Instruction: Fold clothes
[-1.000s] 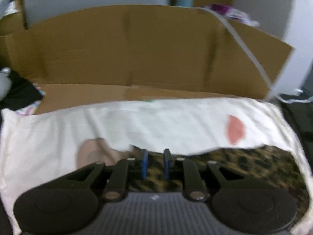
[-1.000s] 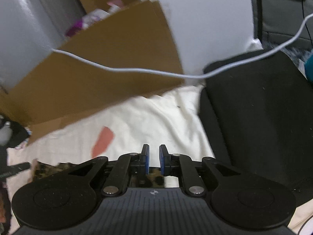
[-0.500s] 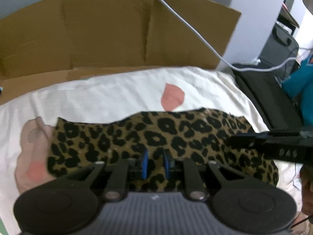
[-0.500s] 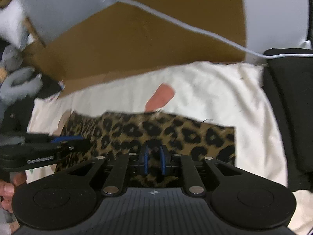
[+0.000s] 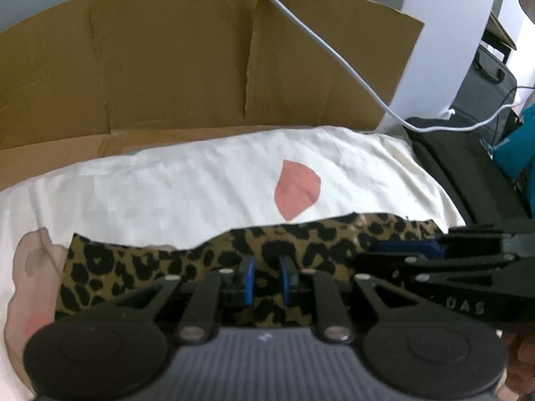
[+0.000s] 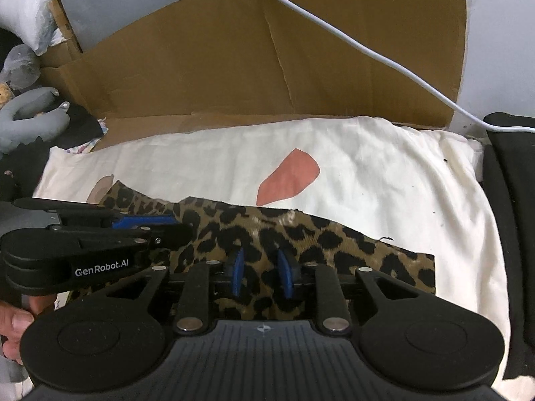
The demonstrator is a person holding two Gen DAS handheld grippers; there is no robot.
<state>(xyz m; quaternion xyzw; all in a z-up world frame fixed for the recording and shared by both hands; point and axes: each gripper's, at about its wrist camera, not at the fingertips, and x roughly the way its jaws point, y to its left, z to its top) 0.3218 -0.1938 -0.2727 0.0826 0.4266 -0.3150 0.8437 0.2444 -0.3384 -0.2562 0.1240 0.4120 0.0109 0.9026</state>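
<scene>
We see a leopard-print garment (image 5: 301, 244) lying on a cream sheet (image 5: 167, 187), which carries a salmon-pink leaf-shaped patch (image 5: 296, 193) just beyond the garment's far edge. The sheet seems to cover a padded surface (a bed or a cushion, we cannot say which). Behind it stands a flattened cardboard panel (image 5: 200, 67), and a white cable (image 5: 334, 50) hangs across its face. Both pairs of tongs are low over the near part of the garment, side by side. The left tongs (image 5: 265, 280) have their blue pads set only a little apart with leopard fabric showing in the gap; whether the pads actually pinch the cloth we cannot tell from either view. The right tongs (image 6: 260, 274) are spreading their jaws, the fabric lies between and under the blue pads, and the pads stand clear of it. In the right wrist view the left tongs (image 6: 187, 230) reach in from the left edge, and part of a hand (image 6: 15, 330) shows beneath them. In the left wrist view the right tongs (image 5: 367, 257) reach in from the right edge. A black case (image 6: 511, 200) lies to the right of the sheet, and a grey soft toy (image 6: 30, 117) rests at the far left.
</scene>
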